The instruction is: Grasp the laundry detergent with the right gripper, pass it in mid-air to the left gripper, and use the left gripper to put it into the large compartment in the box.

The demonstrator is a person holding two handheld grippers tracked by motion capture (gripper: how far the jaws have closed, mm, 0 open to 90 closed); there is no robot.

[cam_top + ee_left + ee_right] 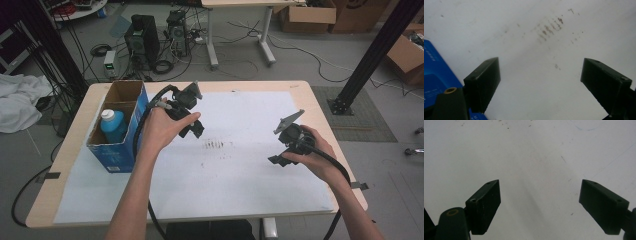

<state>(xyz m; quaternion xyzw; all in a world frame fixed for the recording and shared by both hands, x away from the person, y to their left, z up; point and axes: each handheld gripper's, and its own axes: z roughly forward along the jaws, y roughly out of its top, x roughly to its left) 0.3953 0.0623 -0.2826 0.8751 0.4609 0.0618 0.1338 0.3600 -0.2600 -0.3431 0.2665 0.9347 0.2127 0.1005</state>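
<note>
Left gripper (192, 131) jaws spread, empty, hovers over white mat (240, 170) beside blue box (120, 145). Blue bottle (112, 125) stands upright inside box. Right gripper (281, 159) jaws spread, empty, mid-mat. Judged step: approach. Next: swing left gripper over box, descend on bottle.

Counts on the table: few items.
Two grippers, left gripper (192, 125) and right gripper (281, 152), one blue box (120, 150), one blue bottle (112, 125) inside it, one white mat (240, 185), one smudge patch (217, 145).
</note>
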